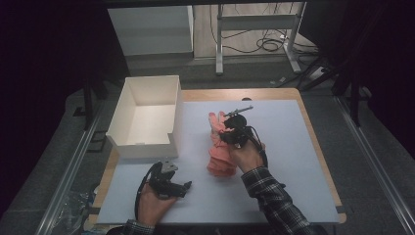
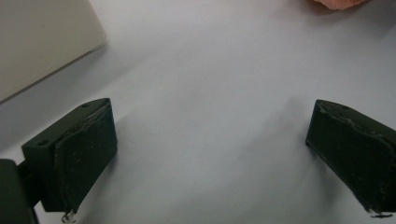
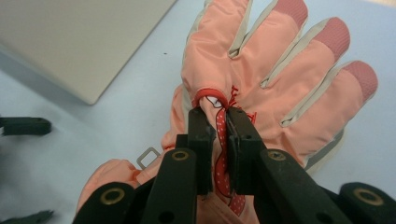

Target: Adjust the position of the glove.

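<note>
A salmon-pink padded glove [image 1: 219, 155] lies on the white mat, its fingers pointing toward the far edge. In the right gripper view the glove [image 3: 285, 60] has pale seams and darker fingertips, and a red dotted ribbon [image 3: 220, 140] sits on its back. My right gripper [image 3: 220, 116] is shut on that ribbon; from above the right gripper [image 1: 230, 131] sits over the glove's middle. My left gripper [image 1: 178, 178] rests near the front left of the mat, jaws wide apart. The left gripper [image 2: 210, 154] has bare mat between its pads, with the glove's edge [image 2: 338, 3] far off.
An open white box [image 1: 145, 145] stands at the mat's left, just beyond the left gripper; its wall [image 2: 42, 37] [image 3: 84, 42] is close in both gripper views. The white mat [image 1: 288, 147] covers a wooden table. A small metal buckle [image 3: 148, 157] lies by the glove's cuff.
</note>
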Tool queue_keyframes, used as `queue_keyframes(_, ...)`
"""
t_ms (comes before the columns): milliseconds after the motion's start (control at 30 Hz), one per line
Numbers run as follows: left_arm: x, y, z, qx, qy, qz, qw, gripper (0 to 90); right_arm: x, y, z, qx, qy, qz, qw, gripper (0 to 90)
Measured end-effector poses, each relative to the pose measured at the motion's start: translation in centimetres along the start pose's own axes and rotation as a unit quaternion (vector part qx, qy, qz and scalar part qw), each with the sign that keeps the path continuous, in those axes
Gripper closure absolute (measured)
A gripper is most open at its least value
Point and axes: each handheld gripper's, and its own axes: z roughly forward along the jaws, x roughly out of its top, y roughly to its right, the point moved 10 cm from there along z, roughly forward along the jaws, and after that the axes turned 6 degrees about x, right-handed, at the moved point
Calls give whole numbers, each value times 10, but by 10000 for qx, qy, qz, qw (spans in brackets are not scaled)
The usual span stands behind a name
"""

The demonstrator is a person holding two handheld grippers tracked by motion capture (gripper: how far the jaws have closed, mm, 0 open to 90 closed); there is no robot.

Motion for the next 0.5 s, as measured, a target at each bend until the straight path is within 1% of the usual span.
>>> queue_keyframes(67,0,0,0,-2,-10,3,10000,19,-4,2,5,-39,-11,27,10000,790)
queue_keyframes(100,0,0,0,0,-8,3,10000,19,-5,4,6,-95,-11,22,10000,774)
queue_keyframes(233,0,0,0,2,0,1,10000,19,-5,7,4,-162,144,-32,9998,677)
queue_keyframes(400,0,0,0,1,-5,1,10000,19,-2,8,-6,-30,321,-100,9994,587)
queue_keyframes(500,0,0,0,3,-11,4,10000,19,-1,10,-13,35,367,-152,9992,549)
